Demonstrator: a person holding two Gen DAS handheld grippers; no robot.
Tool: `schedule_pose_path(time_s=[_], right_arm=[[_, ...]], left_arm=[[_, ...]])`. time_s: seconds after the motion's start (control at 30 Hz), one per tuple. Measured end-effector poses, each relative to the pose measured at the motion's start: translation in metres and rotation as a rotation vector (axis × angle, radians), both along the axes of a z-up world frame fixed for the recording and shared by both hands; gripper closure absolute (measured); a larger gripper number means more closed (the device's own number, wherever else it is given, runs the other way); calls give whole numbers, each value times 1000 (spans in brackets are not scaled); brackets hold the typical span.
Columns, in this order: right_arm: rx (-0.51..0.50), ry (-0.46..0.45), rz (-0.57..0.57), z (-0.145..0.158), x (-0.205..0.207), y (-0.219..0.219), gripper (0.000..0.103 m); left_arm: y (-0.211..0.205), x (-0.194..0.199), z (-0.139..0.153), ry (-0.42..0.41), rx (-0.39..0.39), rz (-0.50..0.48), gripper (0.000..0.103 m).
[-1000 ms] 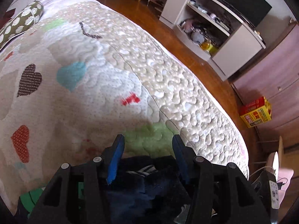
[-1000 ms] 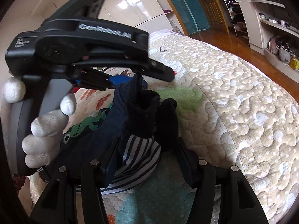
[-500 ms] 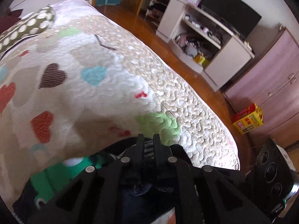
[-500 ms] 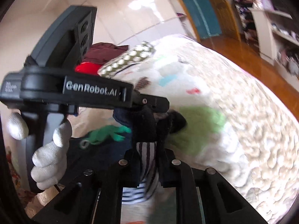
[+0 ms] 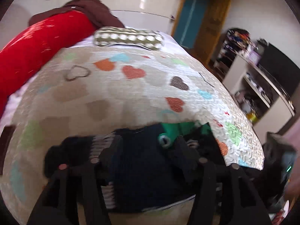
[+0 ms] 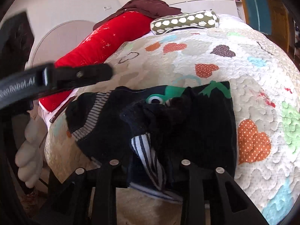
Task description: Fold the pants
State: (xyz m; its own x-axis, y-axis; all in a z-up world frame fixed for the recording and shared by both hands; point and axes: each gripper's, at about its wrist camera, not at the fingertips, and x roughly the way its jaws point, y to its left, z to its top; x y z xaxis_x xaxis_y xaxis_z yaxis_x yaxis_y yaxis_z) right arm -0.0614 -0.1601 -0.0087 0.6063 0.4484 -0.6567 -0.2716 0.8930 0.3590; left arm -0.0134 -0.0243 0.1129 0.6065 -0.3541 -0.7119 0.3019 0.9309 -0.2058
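Bedroom, a bed covered by a heart-patterned quilt (image 6: 215, 43) is filling both views; a red bolster (image 6: 105, 43) and a polka-dot pillow (image 6: 185, 21) are lying at the far end, and a shelf unit (image 5: 262, 93) is standing off to the right. The pants (image 6: 168, 121), dark navy with striped trim and a green frog print, are lying bunched on the near part of the quilt, close to the bed edge.

The right gripper (image 6: 150, 159) is sitting with its jaws apart, straddling a striped fold of the pants; the cloth is lying between the fingers but not pinched. The left gripper (image 5: 148, 153) is also looking spread, jaws apart over the dark fabric, though that view is motion-blurred so contact is hard to read. In the right view the left gripper is hovering above the bed's left side, clear of the pants.

Step, as a judgement: the garment is down on the bed but crumpled, not laid flat, so folding proper is not yet started; this reads as the lay-out and straighten phase. Next move is probably calling for each gripper to be closing on an edge, likely waistband or cuff, then pulling apart to be flattening the legs before any fold. Risk: grabbing several layers at once.
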Motion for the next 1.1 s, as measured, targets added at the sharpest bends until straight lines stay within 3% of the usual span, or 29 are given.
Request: schedule_pose_path(time_s=[0.1,0.2,0.23,0.3,0.5,0.57,0.63,0.7,0.87,1.0,1.1], right_arm=[[51,-26,-1,23,-5,-17,59],[3,-63,-64,40,-5,-19,60],[-22,-56,-77,44,-1,-16,69],[-50,-25,-84,39,10,-5,78],[-120,107,-90,-15,41,32,78],[-97,107,-115,-17,42,34,77],[-55,118,-112,-17,44,32,63],[-41,117,-108,-19,48,31,56],[-82,92,-108,-20,46,38,54],[-126,90,-94,-19,45,48,46],[-202,100,-97,-7,45,57,48]], left_arm=[[33,-15,-5,-11,-9,89,42],[56,-18,-19,25,-39,163,42],[62,-19,-24,39,-48,179,42],[74,-21,-32,57,-46,205,42],[97,-39,-33,6,24,268,42],[104,-41,-31,-7,27,285,42],[114,-40,-31,-8,9,308,41],[124,-39,-32,2,-22,335,41],[142,-37,-36,30,-54,385,41],[158,-38,-39,47,-76,430,41],[173,-39,-40,49,-98,461,41]])
